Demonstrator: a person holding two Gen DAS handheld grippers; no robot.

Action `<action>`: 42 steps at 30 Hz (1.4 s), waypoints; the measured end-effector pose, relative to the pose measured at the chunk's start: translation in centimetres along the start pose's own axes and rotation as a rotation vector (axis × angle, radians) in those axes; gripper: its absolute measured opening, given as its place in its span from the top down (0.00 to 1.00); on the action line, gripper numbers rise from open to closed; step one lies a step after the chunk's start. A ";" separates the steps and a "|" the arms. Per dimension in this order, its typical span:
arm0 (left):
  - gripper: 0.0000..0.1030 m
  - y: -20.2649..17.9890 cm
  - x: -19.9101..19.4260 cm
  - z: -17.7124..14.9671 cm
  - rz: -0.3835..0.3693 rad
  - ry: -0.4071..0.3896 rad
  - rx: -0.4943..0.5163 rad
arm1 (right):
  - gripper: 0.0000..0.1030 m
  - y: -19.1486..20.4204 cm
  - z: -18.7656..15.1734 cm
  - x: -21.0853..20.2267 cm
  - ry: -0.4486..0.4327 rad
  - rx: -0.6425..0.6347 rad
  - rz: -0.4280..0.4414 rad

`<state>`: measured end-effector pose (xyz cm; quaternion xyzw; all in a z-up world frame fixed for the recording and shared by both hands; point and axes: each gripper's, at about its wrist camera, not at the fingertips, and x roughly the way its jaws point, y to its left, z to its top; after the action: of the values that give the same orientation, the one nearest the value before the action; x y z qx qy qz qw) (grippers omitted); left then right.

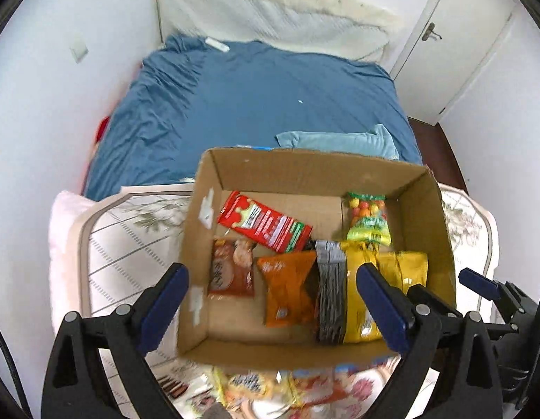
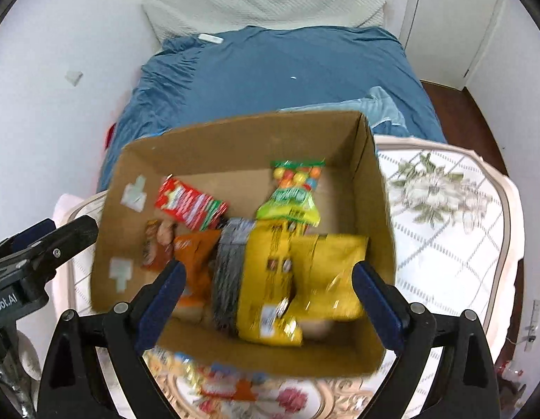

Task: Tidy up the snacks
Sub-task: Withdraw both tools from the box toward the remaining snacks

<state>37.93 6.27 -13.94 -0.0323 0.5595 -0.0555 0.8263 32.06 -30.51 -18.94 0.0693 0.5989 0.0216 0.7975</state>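
Behind the counter (image 1: 137,244) I saw the blue bed (image 1: 252,104). On the counter stood the cardboard box (image 1: 304,171) with the snacks (image 1: 290,286) inside. Both my left hand-held gripper (image 1: 273,300) and right hand-held gripper (image 2: 270,300) hung wide and empty above it.

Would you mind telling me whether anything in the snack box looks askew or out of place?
The red packet in the cardboard box lies diagonally, overlapping its neighbours, while the orange, grey and yellow packs sit side by side. More snack packets remain outside the box.
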 end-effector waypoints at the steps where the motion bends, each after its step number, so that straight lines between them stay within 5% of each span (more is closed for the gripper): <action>1: 0.05 0.2 -0.8 -1.1 0.001 -0.008 0.002 | 0.05 0.2 -0.8 -0.3 0.000 -0.003 0.011; 7: 0.05 2.9 -2.5 -8.1 0.063 0.001 -0.041 | 0.05 1.2 -7.6 -0.8 0.050 -0.023 0.068; 16: 0.05 7.6 1.8 -18.3 0.082 0.187 -0.190 | 0.05 2.3 -16.6 4.4 0.212 -0.024 0.100; 25: 0.05 12.8 5.4 -17.9 0.035 0.248 -0.357 | 0.05 3.5 -20.6 9.5 0.320 -0.012 0.084; 29: 0.05 11.8 6.3 -16.2 0.039 0.253 -0.205 | 0.05 4.4 -21.3 10.7 0.359 -0.040 0.074; 38: 0.05 5.5 9.7 -16.6 0.270 0.352 0.539 | 0.05 7.5 -21.9 11.5 0.454 -0.194 -0.022; 42: 0.04 5.7 12.1 -16.8 0.312 0.412 0.617 | 0.05 8.8 -21.5 11.3 0.468 -0.235 -0.049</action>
<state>27.06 10.48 -31.95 0.3142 0.6686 -0.1001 0.6665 15.12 -18.66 -34.38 -0.0453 0.7619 0.0870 0.6402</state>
